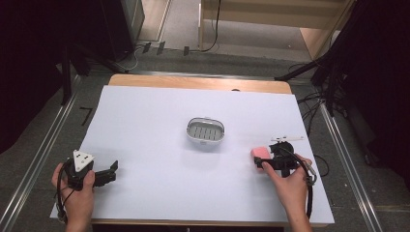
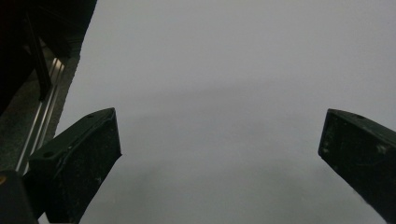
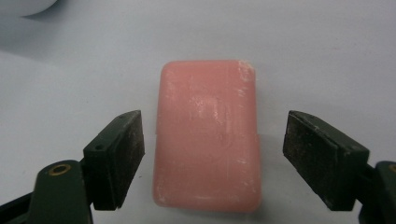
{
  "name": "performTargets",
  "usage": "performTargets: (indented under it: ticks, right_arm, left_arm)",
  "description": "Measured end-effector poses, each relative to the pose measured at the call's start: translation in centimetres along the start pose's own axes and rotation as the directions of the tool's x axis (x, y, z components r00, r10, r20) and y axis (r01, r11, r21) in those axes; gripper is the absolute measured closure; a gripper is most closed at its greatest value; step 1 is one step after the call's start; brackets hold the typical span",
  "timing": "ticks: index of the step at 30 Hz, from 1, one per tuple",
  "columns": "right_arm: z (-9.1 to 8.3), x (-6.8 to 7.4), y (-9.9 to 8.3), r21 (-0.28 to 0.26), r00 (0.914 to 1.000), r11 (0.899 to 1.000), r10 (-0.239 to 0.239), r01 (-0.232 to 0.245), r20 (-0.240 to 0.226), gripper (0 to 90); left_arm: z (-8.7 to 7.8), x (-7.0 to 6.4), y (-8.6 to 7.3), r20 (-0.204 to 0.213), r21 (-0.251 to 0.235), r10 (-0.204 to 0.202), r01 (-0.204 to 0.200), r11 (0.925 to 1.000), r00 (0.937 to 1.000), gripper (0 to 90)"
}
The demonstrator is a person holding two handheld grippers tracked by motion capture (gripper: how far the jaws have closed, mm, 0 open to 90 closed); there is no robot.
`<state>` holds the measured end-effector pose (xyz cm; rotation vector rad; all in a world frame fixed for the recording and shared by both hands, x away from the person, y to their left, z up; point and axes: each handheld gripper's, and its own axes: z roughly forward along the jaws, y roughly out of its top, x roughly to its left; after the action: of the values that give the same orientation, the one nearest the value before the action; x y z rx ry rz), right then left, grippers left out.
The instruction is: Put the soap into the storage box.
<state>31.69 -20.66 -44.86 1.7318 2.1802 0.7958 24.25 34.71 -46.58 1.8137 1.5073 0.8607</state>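
We judged the grasp step in hand: the right gripper [image 3: 212,158] bracketed the pink soap [image 3: 208,135], right of the soap dish [image 1: 206,131], fingers apart, closing due next; the left gripper [image 2: 219,158] gaped idle.

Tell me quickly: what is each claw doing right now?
Left claw: open, empty, over the bare white table.
Right claw: open, jaws either side of the pink soap bar, not gripping it.
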Motion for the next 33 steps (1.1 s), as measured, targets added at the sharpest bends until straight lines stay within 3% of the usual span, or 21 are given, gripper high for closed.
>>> performTargets:
  ticks: [11, 21, 33]
  right_arm:
    - [0.9, 0.5, 0.1, 0.032, 0.9994, 0.999, 0.004, -0.005, 0.034, 29.0]
    - [1.5, 0.7, 0.0, 0.051, 0.9993, 0.999, 0.009, -0.011, 0.037, 36.0]
    - [1.4, 0.6, -0.1, 0.045, 0.9989, 0.998, -0.041, 0.04, 0.024, 38.3]
  left_arm:
    - [0.0, 0.0, 0.0, 0.001, 0.001, 0.0, 0.0, 1.0, 1.0, 0.0]
    - [0.0, 0.0, 0.0, 0.001, 0.001, 0.002, -0.002, 1.0, 1.0, 0.0]
    - [0.0, 0.0, 0.0, 0.001, 0.001, -0.001, 0.001, 1.0, 1.0, 0.0]
